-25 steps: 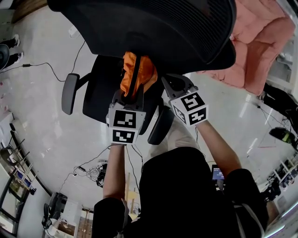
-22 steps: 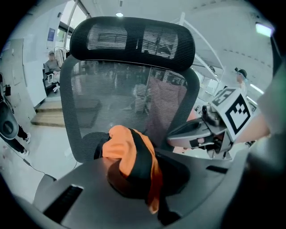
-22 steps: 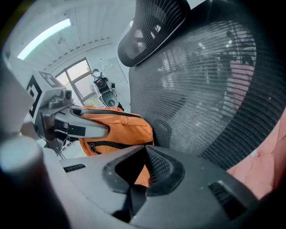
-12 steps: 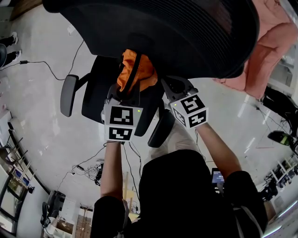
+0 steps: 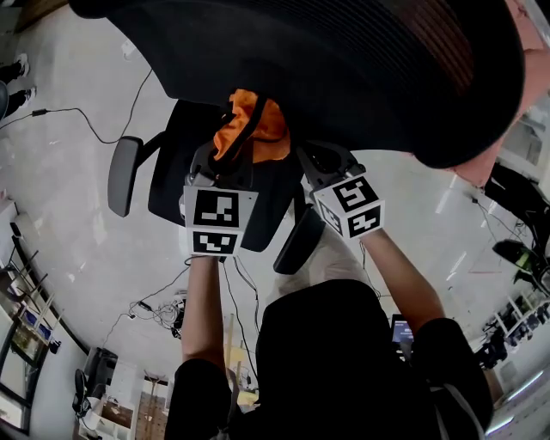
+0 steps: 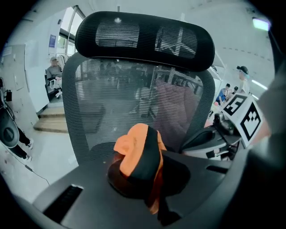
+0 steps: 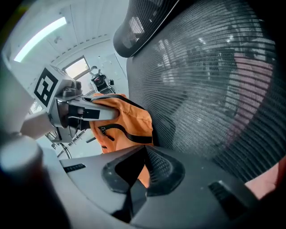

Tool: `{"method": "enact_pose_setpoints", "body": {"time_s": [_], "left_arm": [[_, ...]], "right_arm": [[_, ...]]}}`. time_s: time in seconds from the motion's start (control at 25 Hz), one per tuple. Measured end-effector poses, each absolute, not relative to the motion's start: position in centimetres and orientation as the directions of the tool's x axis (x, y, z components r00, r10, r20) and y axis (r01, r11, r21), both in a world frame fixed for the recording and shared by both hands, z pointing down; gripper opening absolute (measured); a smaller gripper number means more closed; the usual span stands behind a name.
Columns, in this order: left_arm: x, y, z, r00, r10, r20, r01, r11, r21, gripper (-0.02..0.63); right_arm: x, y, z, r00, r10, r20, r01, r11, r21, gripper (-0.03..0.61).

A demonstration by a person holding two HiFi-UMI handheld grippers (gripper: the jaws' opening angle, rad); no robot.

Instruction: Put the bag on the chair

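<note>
An orange bag with black straps [image 5: 262,129] hangs over the seat [image 5: 176,172] of a black office chair, just in front of its mesh backrest [image 5: 344,60]. My left gripper [image 5: 225,161] is shut on the bag's top, where orange fabric and a black strap [image 6: 138,156] bunch between its jaws. My right gripper [image 5: 302,159] comes in from the right and is shut on the bag's edge, with orange cloth [image 7: 125,120] in front of its jaws [image 7: 136,181]. The left gripper's arm [image 7: 85,112] shows in the right gripper view. The bag's bottom is hidden.
The chair's left armrest [image 5: 125,172] and right armrest [image 5: 296,241] flank the seat. Cables [image 5: 86,120] trail over the pale floor. A pink cushioned piece [image 5: 520,21] stands behind the backrest. People [image 6: 53,71] are in the room's background.
Both grippers and the bag have shifted slightly left and farther over the seat. The backrest fills more of the head view's top, and covers more of the pink piece.
</note>
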State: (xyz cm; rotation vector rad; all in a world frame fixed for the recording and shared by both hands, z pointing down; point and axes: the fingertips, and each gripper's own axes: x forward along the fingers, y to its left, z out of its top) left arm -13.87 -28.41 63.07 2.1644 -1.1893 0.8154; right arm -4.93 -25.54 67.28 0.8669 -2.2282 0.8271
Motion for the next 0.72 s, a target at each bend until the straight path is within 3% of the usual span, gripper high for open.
{"method": "enact_pose_setpoints", "body": {"time_s": [0.72], "left_arm": [[-15.1,-32.0,66.2,0.419,-0.576,0.702,-0.880,-0.448,0.157,0.017]], "right_arm": [[-5.8,-25.7,69.3,-0.608,-0.333,0.721,-0.725,0.603,-0.333,0.002]]}}
